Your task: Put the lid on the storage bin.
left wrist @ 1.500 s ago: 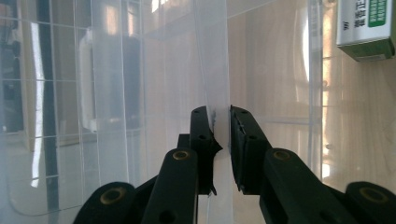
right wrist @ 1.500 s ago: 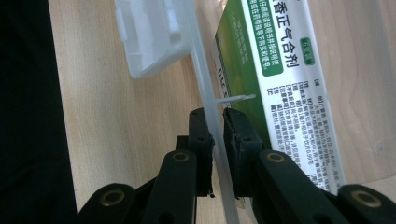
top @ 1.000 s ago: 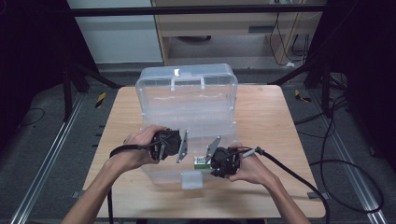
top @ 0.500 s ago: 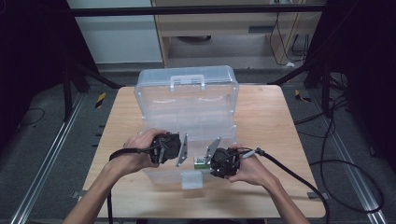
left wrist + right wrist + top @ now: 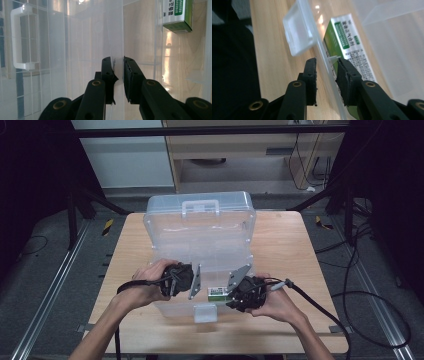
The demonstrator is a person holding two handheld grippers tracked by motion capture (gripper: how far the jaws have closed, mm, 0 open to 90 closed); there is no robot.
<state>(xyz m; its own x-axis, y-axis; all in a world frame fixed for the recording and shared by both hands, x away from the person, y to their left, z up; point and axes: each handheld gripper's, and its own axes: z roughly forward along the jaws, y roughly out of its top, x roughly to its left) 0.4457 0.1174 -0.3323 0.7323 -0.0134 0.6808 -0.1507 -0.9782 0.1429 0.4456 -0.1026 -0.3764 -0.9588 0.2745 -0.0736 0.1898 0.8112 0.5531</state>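
Holding the clear plastic storage box (image 5: 200,235) at its near side, you have both grippers at the box's walls on the wooden counter (image 5: 290,250); your left gripper (image 5: 118,65) is clamped on a thin upright wall of the box, the pads pressing it from both sides; the white handle (image 5: 18,37) of the raised lid stands well off to that gripper's left, and the green-and-white carton (image 5: 178,15) lies ahead to its right; your right gripper (image 5: 326,65) straddles the box's front rim with its jaws apart, having just been opening, a gap showing beside the rim; the white latch tab (image 5: 298,35) hangs just ahead of it, the carton just beyond the rim inside the box.
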